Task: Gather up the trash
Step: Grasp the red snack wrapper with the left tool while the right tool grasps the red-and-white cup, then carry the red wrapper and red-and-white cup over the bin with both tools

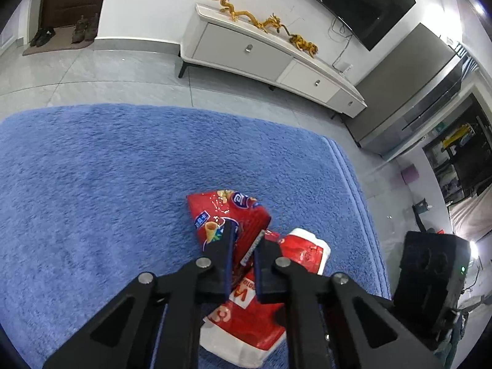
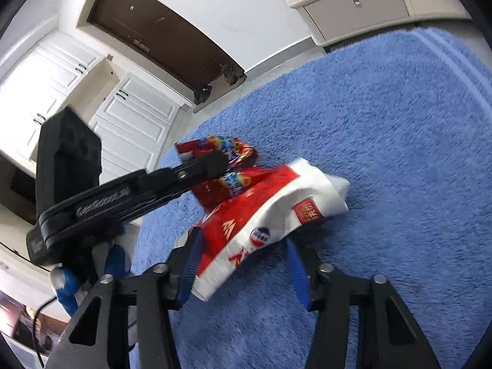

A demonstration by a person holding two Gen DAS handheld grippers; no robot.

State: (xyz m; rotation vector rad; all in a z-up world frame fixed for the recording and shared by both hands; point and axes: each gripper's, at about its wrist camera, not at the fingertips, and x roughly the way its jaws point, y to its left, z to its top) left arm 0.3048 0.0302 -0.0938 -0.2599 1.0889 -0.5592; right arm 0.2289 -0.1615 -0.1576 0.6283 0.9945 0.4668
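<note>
The left tool (image 1: 244, 243) is clamped on the red snack bag (image 1: 227, 215); the red-and-white wrapper (image 2: 264, 221) lies between the right tool's (image 2: 243, 264) apart fingers.

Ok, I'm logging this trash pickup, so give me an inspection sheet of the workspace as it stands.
Surface: blue shag rug on grey tiled floor.
Job's things: red snack bag and red-and-white wrapper, overlapping on the rug.
Clutter: nothing seen.
Grippers: left claw shut on the red snack bag's edge; right claw straddles the wrapper's near end, contact unclear.
Cables: black cable below the left claw's body; wires under the TV.
Surroundings: white cabinet with gold dragon figures, brown door, shoes.
</note>
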